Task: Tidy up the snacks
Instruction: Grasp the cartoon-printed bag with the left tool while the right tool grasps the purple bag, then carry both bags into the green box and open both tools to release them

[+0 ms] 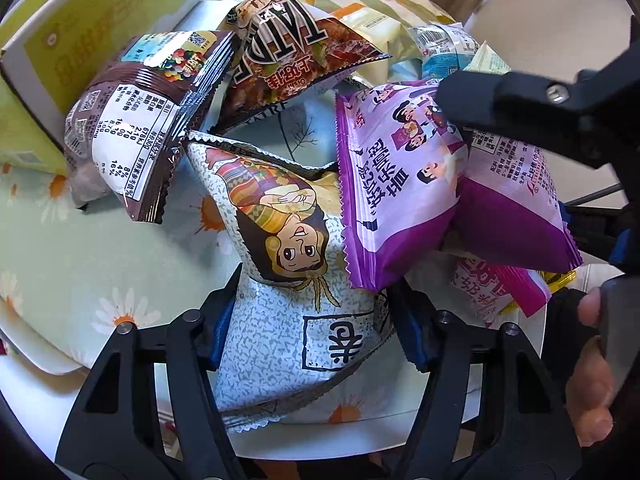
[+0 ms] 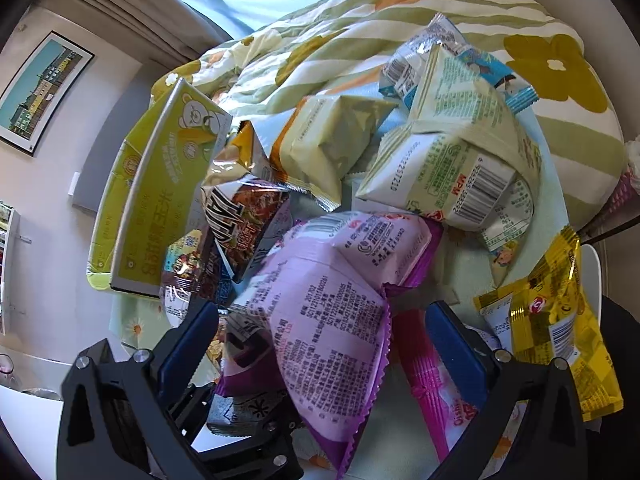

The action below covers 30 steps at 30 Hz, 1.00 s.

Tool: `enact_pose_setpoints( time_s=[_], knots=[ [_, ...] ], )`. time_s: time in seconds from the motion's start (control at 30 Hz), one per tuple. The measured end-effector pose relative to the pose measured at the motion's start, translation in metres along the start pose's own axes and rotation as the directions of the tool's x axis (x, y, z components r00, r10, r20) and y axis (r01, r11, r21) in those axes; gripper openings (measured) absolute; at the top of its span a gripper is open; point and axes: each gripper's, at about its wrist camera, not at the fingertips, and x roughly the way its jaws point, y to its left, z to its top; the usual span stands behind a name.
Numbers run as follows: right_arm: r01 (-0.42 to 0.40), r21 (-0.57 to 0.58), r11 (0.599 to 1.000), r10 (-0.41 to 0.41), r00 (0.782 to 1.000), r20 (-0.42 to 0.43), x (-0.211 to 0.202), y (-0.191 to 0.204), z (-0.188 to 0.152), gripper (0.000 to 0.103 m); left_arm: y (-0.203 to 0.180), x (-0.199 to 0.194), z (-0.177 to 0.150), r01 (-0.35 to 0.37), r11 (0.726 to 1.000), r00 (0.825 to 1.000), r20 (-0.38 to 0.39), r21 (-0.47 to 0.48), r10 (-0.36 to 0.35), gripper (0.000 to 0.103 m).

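Left gripper (image 1: 308,320) jaws clamp cartoon-figure packet (image 1: 288,280); right gripper (image 2: 320,336) jaws spread around purple packet (image 2: 320,320).

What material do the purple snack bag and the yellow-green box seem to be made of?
Purple snack bag: probably thin plastic film with a soft sheen; it has crimped zigzag edges and puffs up. Yellow-green box: likely printed cardboard, matte, with flat panels and sharp folded edges.

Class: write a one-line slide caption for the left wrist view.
Left claw straddles a pale cartoon snack bag beside a purple bag.
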Motion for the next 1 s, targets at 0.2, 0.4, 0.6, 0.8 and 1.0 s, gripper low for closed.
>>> enact_pose_setpoints(
  time_s=[0.2, 0.4, 0.6, 0.8, 1.0],
  knots=[
    [-0.013, 0.022, 1.0, 0.014, 1.0, -0.016, 0.01, -0.004, 0.002, 0.101, 0.002, -0.001, 0.003, 0.0, 1.0, 1.0, -0.003, 0.014, 0.0, 0.06],
    [-0.046, 0.014, 0.999, 0.047, 0.998, -0.037, 0.018, -0.005, 0.002, 0.07, -0.004, -0.001, 0.003, -0.004, 1.0, 1.0, -0.006, 0.029, 0.004, 0.059],
    [-0.037, -0.038, 0.999, 0.037, 0.999, -0.01, 0.007, 0.005, -0.004, 0.061, -0.009, -0.004, 0.001, -0.002, 0.999, 1.0, -0.008, 0.053, 0.003, 0.056],
    [-0.023, -0.068, 0.997, 0.023, 1.0, 0.006, -0.012, 0.012, -0.012, 0.061, -0.011, -0.011, -0.003, -0.004, 0.997, 1.0, -0.015, 0.073, 0.005, 0.056],
    [-0.024, -0.066, 0.998, 0.027, 0.999, 0.043, -0.034, 0.016, -0.012, 0.061, -0.018, -0.021, -0.003, 0.003, 0.995, 1.0, -0.001, 0.097, -0.003, 0.056]
  ],
)
